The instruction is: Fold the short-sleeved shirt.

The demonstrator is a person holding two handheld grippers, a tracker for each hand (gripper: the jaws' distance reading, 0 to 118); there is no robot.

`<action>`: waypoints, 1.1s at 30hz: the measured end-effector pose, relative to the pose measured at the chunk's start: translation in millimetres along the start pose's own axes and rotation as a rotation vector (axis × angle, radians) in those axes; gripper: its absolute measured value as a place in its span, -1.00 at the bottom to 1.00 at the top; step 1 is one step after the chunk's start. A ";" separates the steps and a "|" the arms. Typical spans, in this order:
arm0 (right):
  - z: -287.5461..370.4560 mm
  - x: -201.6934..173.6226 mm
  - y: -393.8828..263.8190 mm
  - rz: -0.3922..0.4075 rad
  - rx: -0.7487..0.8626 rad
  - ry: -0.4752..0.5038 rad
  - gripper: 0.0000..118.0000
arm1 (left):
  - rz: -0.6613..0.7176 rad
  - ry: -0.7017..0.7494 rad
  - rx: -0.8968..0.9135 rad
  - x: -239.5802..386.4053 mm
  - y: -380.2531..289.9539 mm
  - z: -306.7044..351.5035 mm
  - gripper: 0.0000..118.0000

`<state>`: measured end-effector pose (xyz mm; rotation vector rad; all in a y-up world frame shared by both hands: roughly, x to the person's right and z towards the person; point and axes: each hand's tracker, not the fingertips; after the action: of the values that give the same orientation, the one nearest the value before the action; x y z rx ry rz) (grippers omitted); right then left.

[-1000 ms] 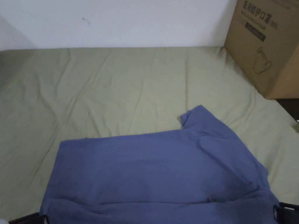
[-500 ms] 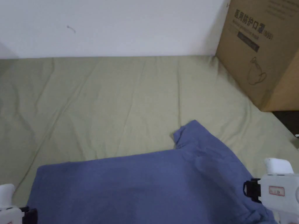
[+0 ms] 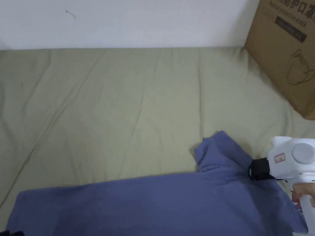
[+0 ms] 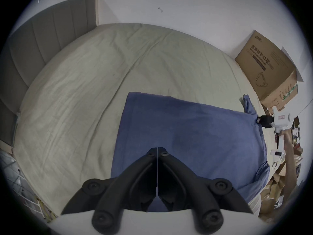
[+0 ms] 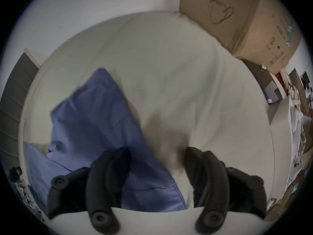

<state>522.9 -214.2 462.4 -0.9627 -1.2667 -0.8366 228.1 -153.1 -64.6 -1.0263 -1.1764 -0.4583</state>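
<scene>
**Shirt flat on the bed, one tool closed, one tool wide**

Shirt (image 3: 147,206) is the nearest thing to me: a blue short-sleeved shirt that lies spread on the pale green bed sheet (image 3: 123,101), along the near edge of the bed. In the head view I see its body as a wide band across the bottom of the picture, and one sleeve (image 3: 220,150) stands out toward the wall on the right side.

My left gripper (image 4: 157,151) is over the near part of the shirt. In the left gripper view its two black jaws meet at the tips, with only a thin line between them, and I see no cloth caught there. I cannot tell if the tips touch the fabric below.

My right gripper (image 5: 157,155) is at the right side of the shirt, just beside the sleeve. In the right gripper view, which is a little blurred, the jaws stand wide apart. The left jaw is over the blue cloth and the right jaw is over the bare sheet, and the edge of the shirt runs between them. Nothing is pressed between the jaws. In the head view I see the white body of this tool with its black front end at the base of the sleeve, and a hand (image 3: 303,195) that holds its handle.

Farther away the sheet is wrinkled, with long creases. A cardboard box (image 3: 289,52) stands on the far right corner of the bed, against the white wall (image 3: 138,21). In the left gripper view a grey padded headboard (image 4: 50,35) is at the far left.
</scene>
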 end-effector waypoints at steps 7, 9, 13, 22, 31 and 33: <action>5.0 0.4 1.6 0.006 0.060 0.006 -0.98 | -0.028 0.023 0.039 -13.4 37.8 -22.0 0.40; 6.9 1.8 0.3 0.015 0.040 0.037 -0.98 | 0.004 0.050 0.013 -22.9 53.9 -35.2 0.42; 24.9 -0.2 2.4 0.042 0.058 -0.010 -0.98 | 0.036 0.040 -0.020 -36.1 84.4 -77.4 0.50; 54.3 9.5 4.8 -0.062 0.081 0.083 -0.98 | -0.047 0.148 -0.090 -0.7 94.0 -105.8 -0.83; 149.6 30.9 -11.8 -0.112 0.207 0.189 -0.98 | -0.110 0.060 -0.023 17.3 95.4 -34.8 -0.93; 173.6 35.3 -24.6 -0.094 0.236 0.186 -0.98 | -0.107 0.049 0.028 9.6 91.3 -0.7 -0.93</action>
<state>438.7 -63.0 507.4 -0.6267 -1.2246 -0.8091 301.7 -106.5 -93.8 -0.9260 -1.1948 -0.5466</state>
